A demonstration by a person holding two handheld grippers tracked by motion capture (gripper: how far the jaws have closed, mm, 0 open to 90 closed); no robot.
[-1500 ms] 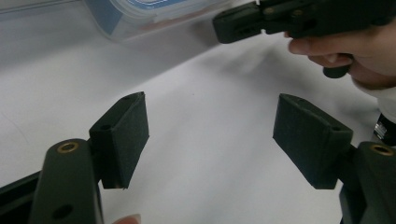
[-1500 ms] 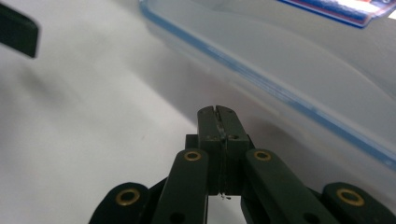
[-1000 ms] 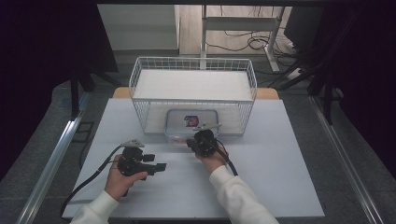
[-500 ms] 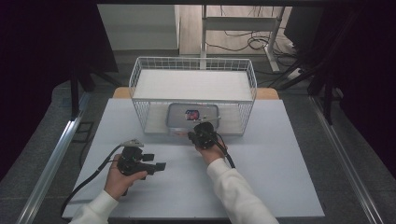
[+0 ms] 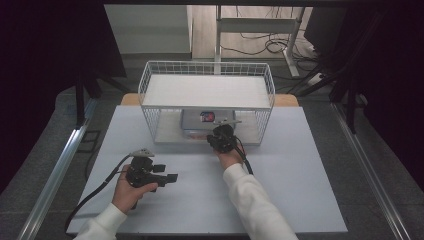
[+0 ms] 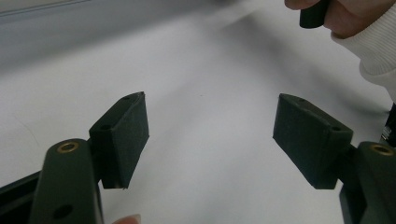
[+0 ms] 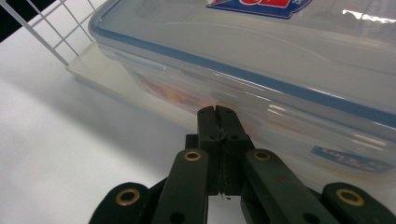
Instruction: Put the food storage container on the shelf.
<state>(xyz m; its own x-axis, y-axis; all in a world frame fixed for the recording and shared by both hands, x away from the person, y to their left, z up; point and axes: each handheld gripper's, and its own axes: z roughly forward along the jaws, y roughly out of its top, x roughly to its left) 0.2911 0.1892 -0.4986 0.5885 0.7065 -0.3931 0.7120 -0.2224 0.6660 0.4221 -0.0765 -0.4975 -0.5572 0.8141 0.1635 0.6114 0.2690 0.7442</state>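
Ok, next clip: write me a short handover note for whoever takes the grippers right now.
Left gripper: open, holding nothing, low over the white table, near the person's side.
Right gripper: jaws shut together with nothing between them, tips at the front side wall of the lidded plastic food container.
Container: on the lower level of the white wire rack, lid on, blue seal, some contents showing through the wall.
Done: container is under the shelf.
Left: probably nudge it fully in, or confirm its position and withdraw.

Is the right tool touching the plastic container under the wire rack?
Touching, it seems: in the right gripper view the right tool, jaws shut together, has its tips pressed against the container's side wall.
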